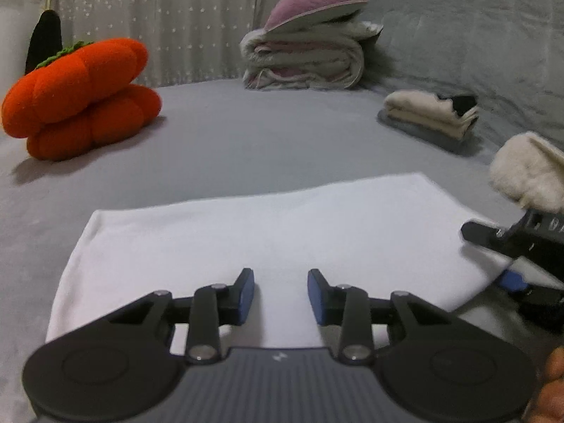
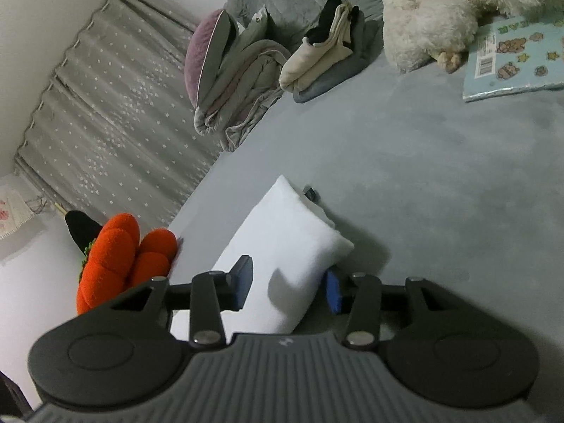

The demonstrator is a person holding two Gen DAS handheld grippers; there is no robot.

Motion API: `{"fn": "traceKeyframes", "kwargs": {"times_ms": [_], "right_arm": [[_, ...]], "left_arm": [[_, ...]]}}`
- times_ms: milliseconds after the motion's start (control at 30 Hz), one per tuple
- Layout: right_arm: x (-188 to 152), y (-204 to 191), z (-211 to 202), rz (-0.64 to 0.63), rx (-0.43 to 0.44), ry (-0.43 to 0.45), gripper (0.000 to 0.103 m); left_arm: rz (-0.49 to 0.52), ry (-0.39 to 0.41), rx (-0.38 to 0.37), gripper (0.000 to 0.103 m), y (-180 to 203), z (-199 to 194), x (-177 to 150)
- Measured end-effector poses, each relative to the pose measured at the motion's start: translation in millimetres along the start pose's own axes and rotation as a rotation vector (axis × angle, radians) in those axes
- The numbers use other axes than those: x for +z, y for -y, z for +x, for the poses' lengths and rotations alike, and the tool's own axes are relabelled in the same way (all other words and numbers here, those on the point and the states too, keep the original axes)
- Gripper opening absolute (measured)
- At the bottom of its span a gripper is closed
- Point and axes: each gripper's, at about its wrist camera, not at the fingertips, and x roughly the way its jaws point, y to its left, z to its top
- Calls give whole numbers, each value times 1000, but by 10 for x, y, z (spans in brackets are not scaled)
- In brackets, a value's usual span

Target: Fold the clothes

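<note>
Left wrist view shows the left tongs (image 1: pixel 281 296) spread open low over a white garment (image 1: pixel 246 243), with nothing between the blue pads (image 1: pixel 246 294). The garment lies flat and folded on the grey bed (image 1: pixel 246 141), its far edge straight, its left edge slanting toward the near left corner. At its right edge the right tongs (image 1: pixel 493 257) come in, one finger above the cloth and one blue pad below it.

In the right wrist view the right tongs (image 2: pixel 289 287) are open around the near corner of the white garment (image 2: pixel 282 243); the cloth sits between the two pads, but I cannot tell whether they press it. A small black thing (image 2: pixel 311 192) shows just at the far edge of the garment.

Beyond the far edge the bed is bare and wide. An orange plush pumpkin (image 1: pixel 81 95) sits far left. A stack of folded blankets (image 1: pixel 303 60) stands at the far middle, and a small pile of folded clothes (image 1: pixel 430 116) lies far right. A white plush toy (image 2: pixel 440 10) and a light blue packet (image 2: pixel 514 60) lie well apart from the garment.
</note>
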Motion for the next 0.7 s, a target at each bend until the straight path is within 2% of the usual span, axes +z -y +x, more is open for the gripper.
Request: {"fn": "traceKeyframes", "kwargs": {"times_ms": [100, 167, 233, 367, 467, 533, 600, 700], "right_arm": [[-1, -54, 13, -35, 3, 13, 47], [-2, -90, 22, -58, 4, 22, 41], [-3, -126, 31, -81, 6, 30, 26], [-11, -275, 27, -190, 11, 55, 21], [-31, -427, 18, -299, 15, 71, 20], [-49, -544, -2, -386, 26, 87, 20], [-75, -675, -27, -483, 45, 105, 19], [-145, -892, -43, -622, 91, 122, 19]], "left_arm": [[61, 6, 34, 35, 97, 21, -44], [85, 7, 53, 35, 147, 19, -48], [91, 3, 57, 35, 156, 20, -39], [96, -1, 61, 35, 160, 18, -20], [19, -14, 2, 35, 12, 11, 38], [-132, -39, -75, 35, -251, -15, 126], [-295, -44, -110, 36, -589, -90, 192], [-444, -36, -150, 39, -1042, -228, 272]]}}
